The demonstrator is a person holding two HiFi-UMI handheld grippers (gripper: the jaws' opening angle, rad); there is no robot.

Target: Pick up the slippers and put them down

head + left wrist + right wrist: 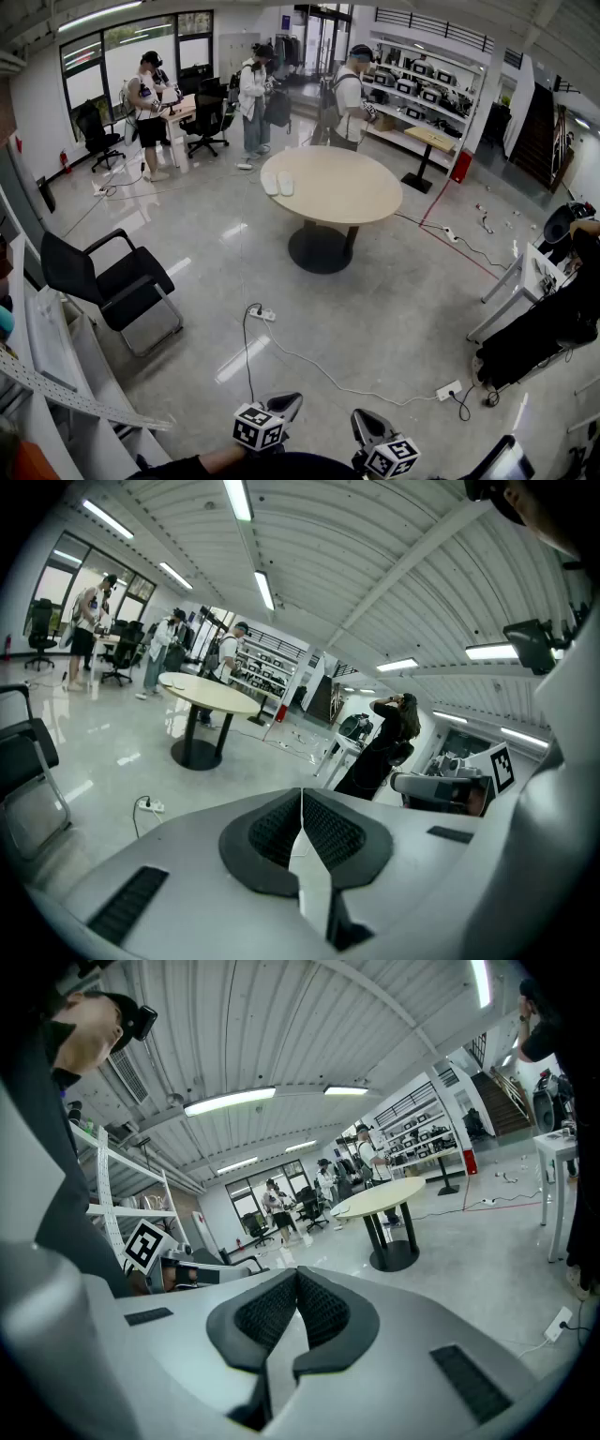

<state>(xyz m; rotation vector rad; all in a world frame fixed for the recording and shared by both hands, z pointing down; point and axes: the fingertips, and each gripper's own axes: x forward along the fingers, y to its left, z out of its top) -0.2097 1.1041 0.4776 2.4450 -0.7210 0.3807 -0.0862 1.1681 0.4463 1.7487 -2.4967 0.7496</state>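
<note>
A pair of white slippers lies side by side near the left edge of the round beige table, far across the room. The table shows small in the left gripper view and the table likewise in the right gripper view, where the slippers are a pale spot on its left rim. My left gripper and right gripper are at the bottom edge of the head view, close to my body and far from the table. Both have their jaws pressed together with nothing between them: left gripper, right gripper.
A black chair stands at the left beside a white shelf rack. Cables and power strips trail over the grey floor between me and the table. Several people stand behind the table; another person is at a white desk on the right.
</note>
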